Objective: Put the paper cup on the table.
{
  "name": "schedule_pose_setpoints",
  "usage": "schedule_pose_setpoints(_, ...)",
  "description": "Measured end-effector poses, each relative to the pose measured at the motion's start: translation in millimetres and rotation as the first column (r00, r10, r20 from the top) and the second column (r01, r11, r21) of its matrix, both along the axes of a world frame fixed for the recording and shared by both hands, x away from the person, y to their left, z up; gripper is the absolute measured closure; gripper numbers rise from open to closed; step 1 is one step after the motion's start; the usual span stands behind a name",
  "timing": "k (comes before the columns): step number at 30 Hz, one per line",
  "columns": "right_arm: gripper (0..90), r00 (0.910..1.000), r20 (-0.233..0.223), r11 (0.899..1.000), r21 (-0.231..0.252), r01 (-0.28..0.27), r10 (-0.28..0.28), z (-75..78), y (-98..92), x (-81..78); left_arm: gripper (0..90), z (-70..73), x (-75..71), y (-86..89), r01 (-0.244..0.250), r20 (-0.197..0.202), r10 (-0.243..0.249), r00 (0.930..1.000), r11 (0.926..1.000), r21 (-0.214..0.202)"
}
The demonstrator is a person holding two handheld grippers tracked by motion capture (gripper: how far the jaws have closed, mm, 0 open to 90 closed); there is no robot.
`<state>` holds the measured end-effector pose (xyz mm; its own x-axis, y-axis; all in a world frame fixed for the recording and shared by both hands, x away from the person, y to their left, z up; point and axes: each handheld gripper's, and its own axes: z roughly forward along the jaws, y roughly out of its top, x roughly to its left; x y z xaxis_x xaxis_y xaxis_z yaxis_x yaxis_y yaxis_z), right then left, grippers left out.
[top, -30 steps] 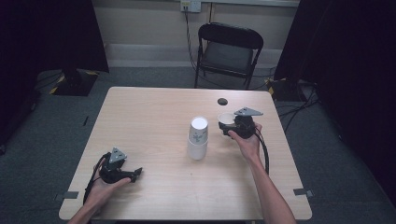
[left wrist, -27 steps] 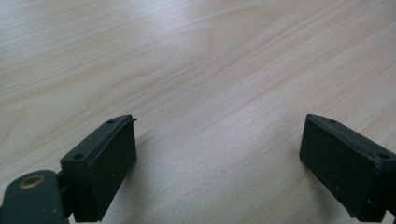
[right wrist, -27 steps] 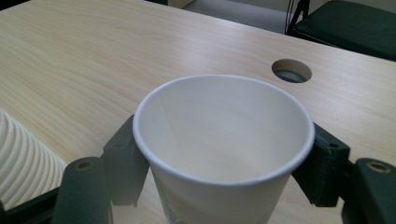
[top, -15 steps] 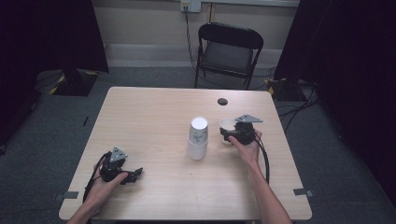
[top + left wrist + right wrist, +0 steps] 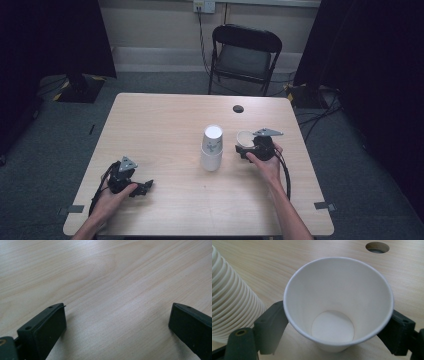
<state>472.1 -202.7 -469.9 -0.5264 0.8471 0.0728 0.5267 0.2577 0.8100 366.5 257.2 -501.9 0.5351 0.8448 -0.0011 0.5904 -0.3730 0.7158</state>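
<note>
standing between right gripper (image 5: 337,340) jaws: cup (image 5: 338,302)

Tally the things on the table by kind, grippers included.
Stack of upturned paper cups: 1
Single paper cup, upright between the right gripper's jaws: 1
Grippers, counting the left gripper: 2
Total: 4

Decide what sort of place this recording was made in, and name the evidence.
Probably a lab or studio set up for recording: black curtains flank a bare wooden table, cables trail over grey carpet, and a folding chair stands by a wall socket.
</note>
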Motion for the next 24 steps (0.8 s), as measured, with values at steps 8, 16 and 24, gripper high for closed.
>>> schedule_pose_setpoints(8,15.1,0.9999,-0.01,0.998,0.062,-0.002,0.003,6.5,-8.1,-4.4,0.0,-0.1,0.7,-0.4,0.001,-0.001,-0.001,1.0,1.0,-0.001)
schedule_pose_setpoints(16,14.6,1.0,0.002,0.997,0.081,-0.008,0.008,11.6,-11.0,-15.9,0.1,-0.1,0.3,-0.4,-0.004,-0.002,0.004,1.0,1.0,-0.001)
schedule_pose_setpoints(24,15.2,0.9999,-0.005,0.998,0.067,-0.015,0.016,15.5,-15.8,-36.7,0.0,-0.3,0.7,-0.5,-0.012,-0.004,0.012,0.9999,0.9999,-0.003)
